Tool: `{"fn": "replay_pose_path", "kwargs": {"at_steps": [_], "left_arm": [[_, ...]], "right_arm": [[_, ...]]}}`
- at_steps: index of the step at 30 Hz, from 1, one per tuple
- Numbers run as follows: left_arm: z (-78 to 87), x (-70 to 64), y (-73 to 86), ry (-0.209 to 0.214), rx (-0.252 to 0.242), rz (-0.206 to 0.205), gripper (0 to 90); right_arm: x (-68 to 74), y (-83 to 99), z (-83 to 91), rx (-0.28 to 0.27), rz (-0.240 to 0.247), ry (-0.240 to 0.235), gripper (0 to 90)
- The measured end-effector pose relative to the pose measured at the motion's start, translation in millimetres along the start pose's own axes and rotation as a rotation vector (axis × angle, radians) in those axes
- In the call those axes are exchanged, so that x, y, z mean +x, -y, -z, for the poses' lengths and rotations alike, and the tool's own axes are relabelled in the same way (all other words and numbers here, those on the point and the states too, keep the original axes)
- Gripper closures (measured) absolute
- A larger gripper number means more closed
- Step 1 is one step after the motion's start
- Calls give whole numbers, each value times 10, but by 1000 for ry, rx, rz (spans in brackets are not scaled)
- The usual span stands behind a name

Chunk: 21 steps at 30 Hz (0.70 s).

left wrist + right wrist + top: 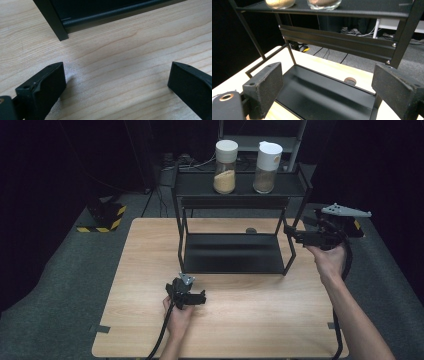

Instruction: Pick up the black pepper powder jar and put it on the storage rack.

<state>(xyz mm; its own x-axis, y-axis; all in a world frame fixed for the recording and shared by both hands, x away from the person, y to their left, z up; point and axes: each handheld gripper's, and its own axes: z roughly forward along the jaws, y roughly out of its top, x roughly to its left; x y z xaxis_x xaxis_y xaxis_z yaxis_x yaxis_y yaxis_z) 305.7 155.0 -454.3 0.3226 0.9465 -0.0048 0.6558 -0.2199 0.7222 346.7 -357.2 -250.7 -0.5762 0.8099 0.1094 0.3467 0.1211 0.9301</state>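
Right gripper [295, 234], jaws wide and empty, hangs beside the black rack [235, 255]; knocking its frame could topple the two jars [225, 160] above.

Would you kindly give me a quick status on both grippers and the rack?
Left gripper open, low over table, empty. Right gripper open, empty, at black rack's right post. Two jars on top shelf, untouched. Nothing in the way.

Two jars stand on the rack's [240, 184] top shelf: one with a cream lid [226, 160], one with a white lid [267, 160]. One rack, two shelves. Two grippers: left [199, 298], right [291, 233]. One table [260, 320]. One small round thing [251, 230], perhaps a cap, lies behind the rack.
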Motion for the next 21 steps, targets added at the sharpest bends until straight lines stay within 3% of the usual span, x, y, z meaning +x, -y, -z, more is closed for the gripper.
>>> {"fn": "replay_pose_path", "kwargs": {"at_steps": [21], "left_arm": [[0, 0, 0, 0, 0, 0, 15]], "right_arm": [[-62, 382, -57, 15, -34, 1, 99]]}}
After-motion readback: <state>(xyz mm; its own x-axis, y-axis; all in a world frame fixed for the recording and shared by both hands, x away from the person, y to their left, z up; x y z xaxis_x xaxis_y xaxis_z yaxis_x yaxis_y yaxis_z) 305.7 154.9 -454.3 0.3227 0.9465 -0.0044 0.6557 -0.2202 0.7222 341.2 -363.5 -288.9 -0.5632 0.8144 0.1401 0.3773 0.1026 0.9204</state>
